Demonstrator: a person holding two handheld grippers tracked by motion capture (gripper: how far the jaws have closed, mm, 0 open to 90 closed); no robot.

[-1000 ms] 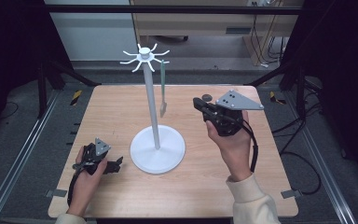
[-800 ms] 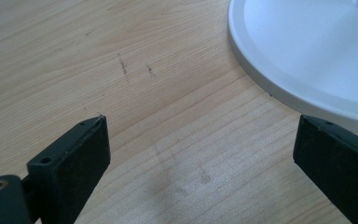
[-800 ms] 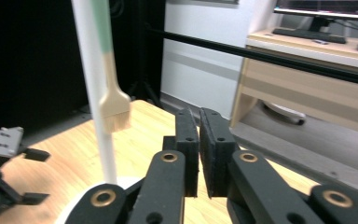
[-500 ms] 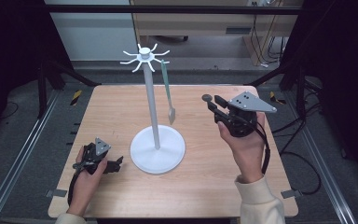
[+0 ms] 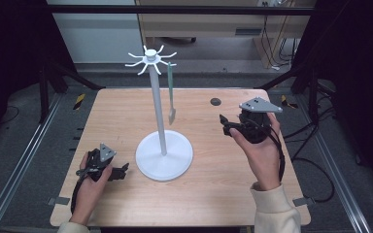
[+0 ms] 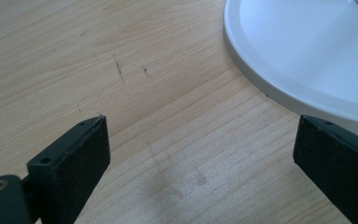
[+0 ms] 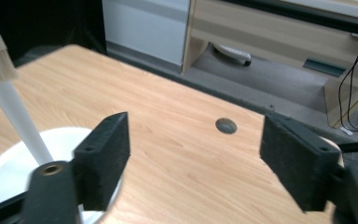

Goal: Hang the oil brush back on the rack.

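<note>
A white stand (image 5: 159,107) with a round base (image 5: 164,155) and a ring of hooks on top rises from the middle of the wooden table (image 5: 126,116). A utensil (image 5: 170,92) with a pale green handle hangs from one hook, right of the pole and free of both grippers. My right gripper (image 5: 225,125) is held above the table to the right of it, pointing left. Its jaws have just been opening and stand wide with nothing between them (image 7: 196,154). My left gripper (image 5: 121,171) rests on the table left of the base, open and empty (image 6: 200,154).
A small dark hole (image 5: 215,101) marks the table's far right part, and the right gripper view has this hole (image 7: 226,125) ahead of the jaws. The stand's base (image 6: 307,60) lies just beyond the left gripper's right jaw. Dark frame rails flank the table.
The right gripper has drawn back to the right and a little lower, away from the hanging utensil, and its jaws have opened. The utensil has swung slightly. The left gripper has stayed put.
</note>
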